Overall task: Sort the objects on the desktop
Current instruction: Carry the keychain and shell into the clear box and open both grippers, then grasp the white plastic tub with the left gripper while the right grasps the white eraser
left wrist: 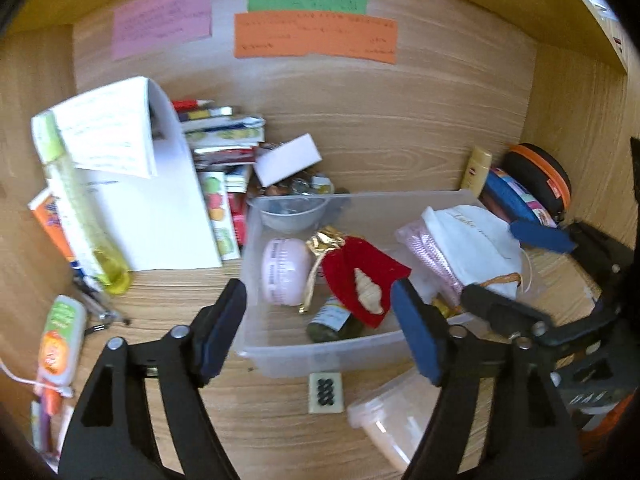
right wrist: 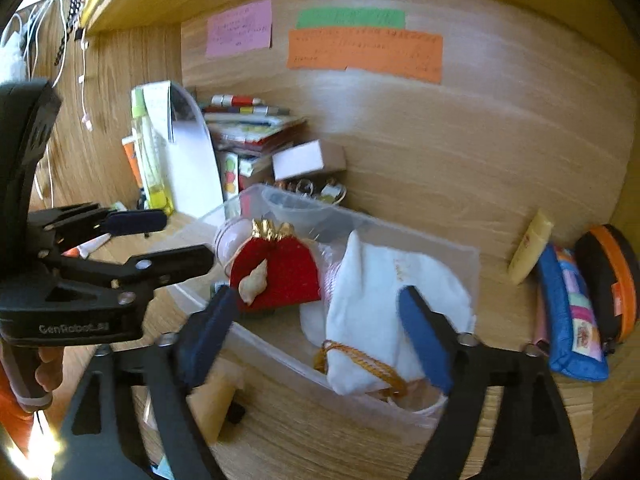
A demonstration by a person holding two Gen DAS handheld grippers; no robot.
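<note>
I had both grippers, left point(left wrist: 320, 326) and right point(right wrist: 320, 332), spread wide and empty over the bin point(left wrist: 320, 354), pouches inside

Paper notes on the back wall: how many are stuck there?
3. A pink note is at the left, a green note is to its right, and an orange note sits just under the green one. None seems hidden.

Daylight's washing in warm & bright; glare's flaring at the right-wrist view's bottom-left corner. Fisheye's bending the wooden back wall point(left wrist: 400, 120), everything's smearing w/ motion blur.
</note>
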